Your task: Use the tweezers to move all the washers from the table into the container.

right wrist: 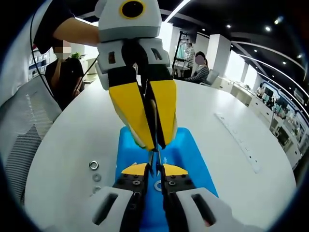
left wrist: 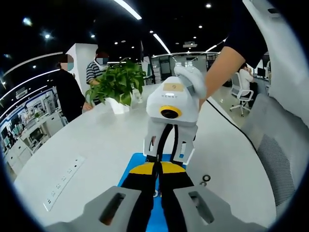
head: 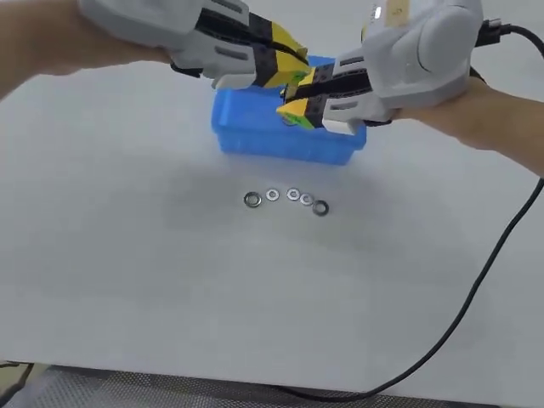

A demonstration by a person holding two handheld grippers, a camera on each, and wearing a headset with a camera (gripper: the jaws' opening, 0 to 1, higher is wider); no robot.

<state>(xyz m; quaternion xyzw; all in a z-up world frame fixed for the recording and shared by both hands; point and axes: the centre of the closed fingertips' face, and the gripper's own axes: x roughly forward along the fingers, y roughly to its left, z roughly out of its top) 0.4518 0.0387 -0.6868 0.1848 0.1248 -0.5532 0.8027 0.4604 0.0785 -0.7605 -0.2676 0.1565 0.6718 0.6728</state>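
Note:
A blue container stands on the white table, and both grippers meet tip to tip just above it. My left gripper comes in from the upper left, my right gripper from the right. In the right gripper view thin metal tweezers run from the shut yellow jaws of the left gripper down between the right gripper's own closed tips. One washer lies inside the container. Several washers lie in a row on the table in front of it.
A black cable trails across the table at the right. A potted plant and a power strip sit farther off on the table. People stand and sit beyond the table.

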